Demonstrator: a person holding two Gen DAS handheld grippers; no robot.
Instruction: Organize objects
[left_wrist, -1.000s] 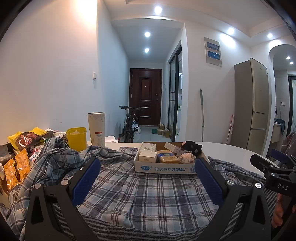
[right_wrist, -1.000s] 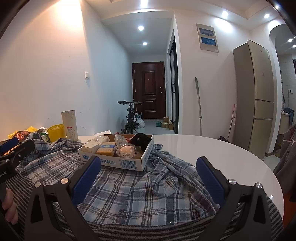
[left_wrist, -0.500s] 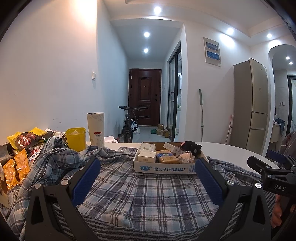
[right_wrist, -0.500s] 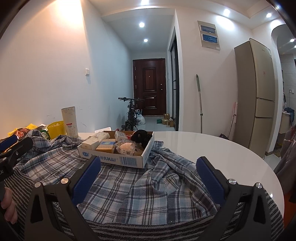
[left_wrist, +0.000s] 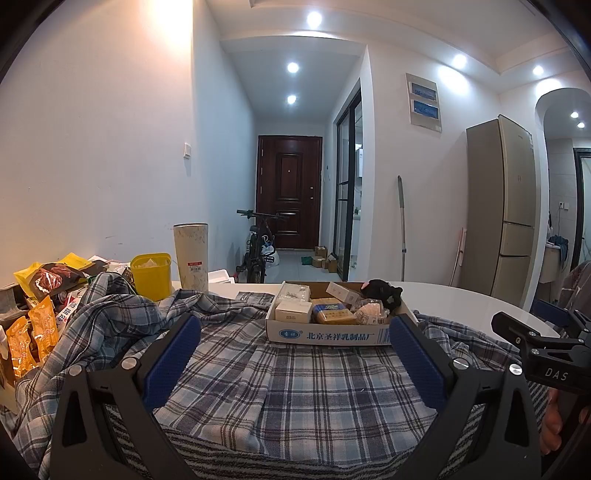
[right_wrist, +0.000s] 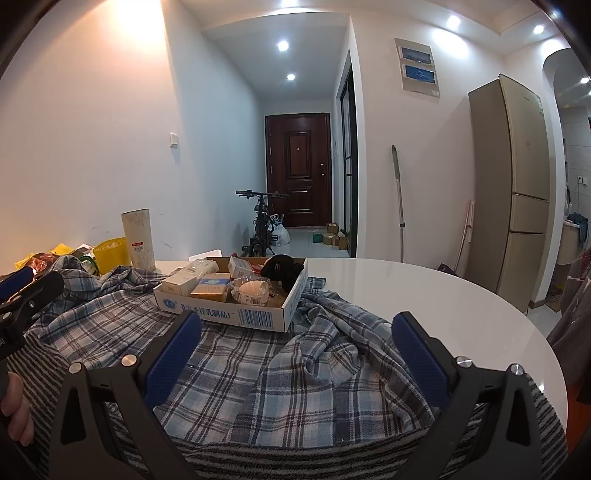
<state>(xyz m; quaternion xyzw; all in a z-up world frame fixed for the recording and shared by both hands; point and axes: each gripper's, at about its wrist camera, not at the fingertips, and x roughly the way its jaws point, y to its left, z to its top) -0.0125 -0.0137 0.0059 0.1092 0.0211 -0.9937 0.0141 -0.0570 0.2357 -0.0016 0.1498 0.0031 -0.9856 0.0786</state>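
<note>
Worktop (right_wrist: 424, 295): white, round; plaid shirt (left_wrist: 295, 380) spread over it; cardboard box (left_wrist: 328, 334) at 12 o'clock, resting on shirt
Room: hallway; brown door (left_wrist: 289, 192); bicycle (right_wrist: 262, 225); fridge (left_wrist: 502, 210)
Left view only: snack packets (left_wrist: 31, 332) at 9 o'clock
Left gripper (left_wrist: 295, 354): wide open, empty
Right gripper (right_wrist: 297, 350): wide open, empty

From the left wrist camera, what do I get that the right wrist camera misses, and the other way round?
Only the left wrist view shows the orange snack packets at the table's left edge, and the right gripper coming in from the right.

Only the right wrist view shows the barcode end of the cardboard box, a wide bare stretch of the white table, and the left gripper at far left.

Both show the plaid shirt under the box, the yellow container, the tall cup, and open jaws.
</note>
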